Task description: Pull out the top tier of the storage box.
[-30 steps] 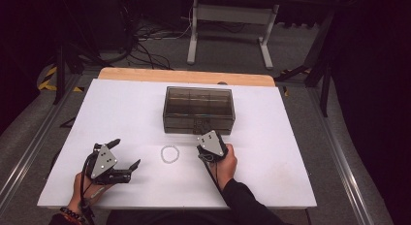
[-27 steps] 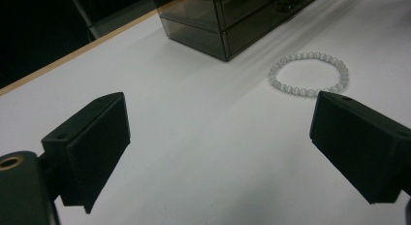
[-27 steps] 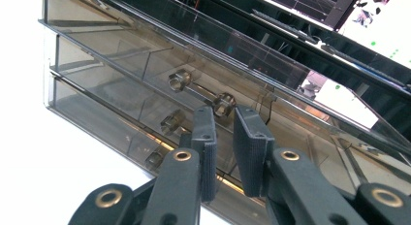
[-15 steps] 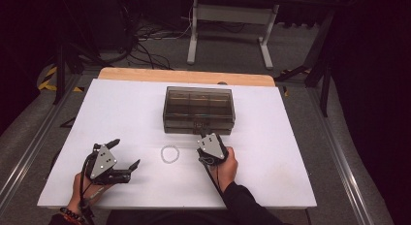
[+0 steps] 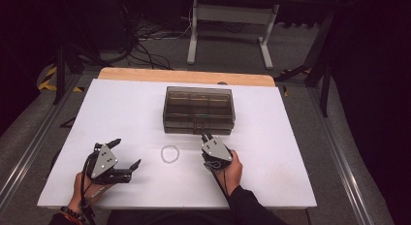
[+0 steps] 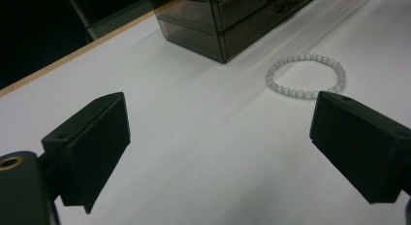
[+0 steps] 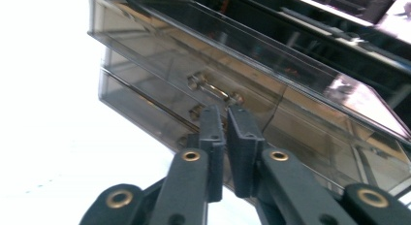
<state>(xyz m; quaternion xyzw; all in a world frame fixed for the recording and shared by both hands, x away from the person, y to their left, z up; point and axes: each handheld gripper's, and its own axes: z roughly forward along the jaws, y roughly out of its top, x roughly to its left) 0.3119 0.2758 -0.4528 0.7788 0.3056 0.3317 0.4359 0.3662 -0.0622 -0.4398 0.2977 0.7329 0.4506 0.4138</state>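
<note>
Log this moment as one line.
right gripper: shut, at drawer handle of box | left gripper: open, idle | bracelet: on table

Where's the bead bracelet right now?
In the high view the bead bracelet lies flat on the white table, between the two grippers, just in front of the smoky drawer box.

A white table with a wooden far edge; cables trail across the grey floor.

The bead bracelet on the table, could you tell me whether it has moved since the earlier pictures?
No. The bead bracelet lies at the same spot in front of the smoky drawer box, left of the right gripper.
</note>
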